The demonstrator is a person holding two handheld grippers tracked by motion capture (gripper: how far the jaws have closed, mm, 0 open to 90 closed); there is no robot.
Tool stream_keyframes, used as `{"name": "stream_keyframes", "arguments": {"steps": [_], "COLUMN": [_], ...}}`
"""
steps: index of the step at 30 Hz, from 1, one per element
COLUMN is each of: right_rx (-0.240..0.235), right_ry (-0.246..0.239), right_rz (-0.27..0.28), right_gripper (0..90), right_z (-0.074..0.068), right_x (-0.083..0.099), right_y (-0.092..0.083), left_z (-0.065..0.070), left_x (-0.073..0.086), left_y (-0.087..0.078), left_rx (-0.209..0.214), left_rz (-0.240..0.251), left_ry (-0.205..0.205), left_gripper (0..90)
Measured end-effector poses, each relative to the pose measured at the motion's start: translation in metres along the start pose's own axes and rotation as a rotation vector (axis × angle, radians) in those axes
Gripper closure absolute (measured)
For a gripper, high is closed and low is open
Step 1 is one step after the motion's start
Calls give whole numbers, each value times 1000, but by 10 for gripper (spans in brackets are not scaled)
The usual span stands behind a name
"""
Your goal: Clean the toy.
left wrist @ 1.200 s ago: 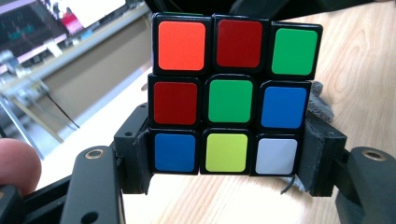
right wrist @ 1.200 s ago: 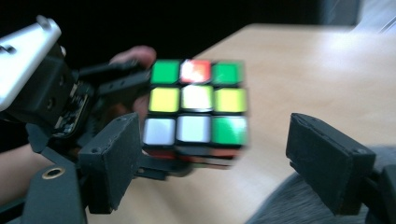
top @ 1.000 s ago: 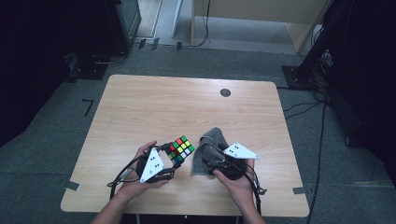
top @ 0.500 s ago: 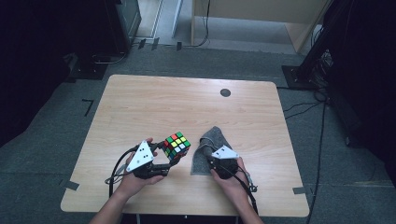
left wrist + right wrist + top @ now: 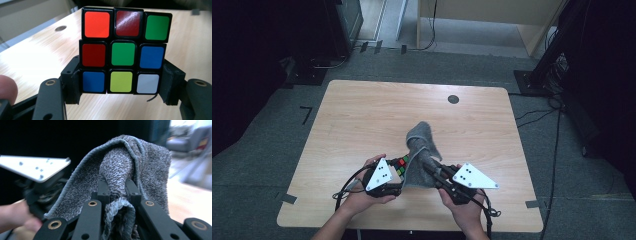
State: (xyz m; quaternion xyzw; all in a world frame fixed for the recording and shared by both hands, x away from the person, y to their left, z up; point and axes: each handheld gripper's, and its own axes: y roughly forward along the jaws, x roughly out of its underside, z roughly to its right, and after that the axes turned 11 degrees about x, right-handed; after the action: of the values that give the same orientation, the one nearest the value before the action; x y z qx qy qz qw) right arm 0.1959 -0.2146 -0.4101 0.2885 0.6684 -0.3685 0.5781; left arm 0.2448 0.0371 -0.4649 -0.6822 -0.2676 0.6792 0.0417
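A scrambled colour cube [image 5: 123, 53] sits between the jaws of my left gripper [image 5: 121, 86], which is shut on its bottom row. In the high view this cube [image 5: 400, 166] is at the near middle of the wooden table [image 5: 362, 115], and the left gripper [image 5: 397, 176] holds it there. My right gripper [image 5: 117, 190] is shut on a bunched fold of a grey towel [image 5: 150, 165]. The towel [image 5: 422, 142] stands lifted off the table, draped up and over the right gripper [image 5: 429, 168], right beside the cube.
A small black round hole [image 5: 453, 99] marks the far right part of the table. Dark floor, cables [image 5: 557, 135] and furniture legs surround the table. Tape strips [image 5: 287, 198] sit at the near corners.
The right gripper has closed on the towel and raised it off the table, up beside the cube. The left gripper with the cube has stayed almost in place.
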Motion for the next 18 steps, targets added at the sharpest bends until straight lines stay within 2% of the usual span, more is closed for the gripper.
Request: {"name": "stream_keyframes", "arguments": {"steps": [3, 5, 8, 10, 12, 14, 15, 18], "right_rx": [-28, -19, 46, 97, 148, 153, 143, 61], "right_ry": [10, 54, 45, 40, 60, 115, 125, 84], "right_rz": [-55, -55, -87, -160, -195, -176, -149, -52], "right_gripper": [789, 787, 787, 785, 782, 777, 775, 767], "right_z": [-3, 2, 14, 24, 31, 34, 33, 17], "right_x": [10, 16, 20, 25, 31, 30, 26, 12], "right_y": [10, 12, 14, 17, 19, 16, 14, 6], "left_z": [5, 6, 5, 4, 4, 4, 3, 5], "left_x": [-5, -6, -6, -8, -10, -8, -6, -4], "left_y": [-6, -9, -13, -16, -18, -16, -14, -8], "left_rx": [37, 25, 48, 59, 55, 32, 28, 22], "left_rz": [61, 66, 100, 136, 135, 96, 76, 41], "left_ry": [14, 43, 42, 33, 33, 49, 50, 55], "left_gripper": [342, 343, 343, 344, 343, 343, 343, 343]}}
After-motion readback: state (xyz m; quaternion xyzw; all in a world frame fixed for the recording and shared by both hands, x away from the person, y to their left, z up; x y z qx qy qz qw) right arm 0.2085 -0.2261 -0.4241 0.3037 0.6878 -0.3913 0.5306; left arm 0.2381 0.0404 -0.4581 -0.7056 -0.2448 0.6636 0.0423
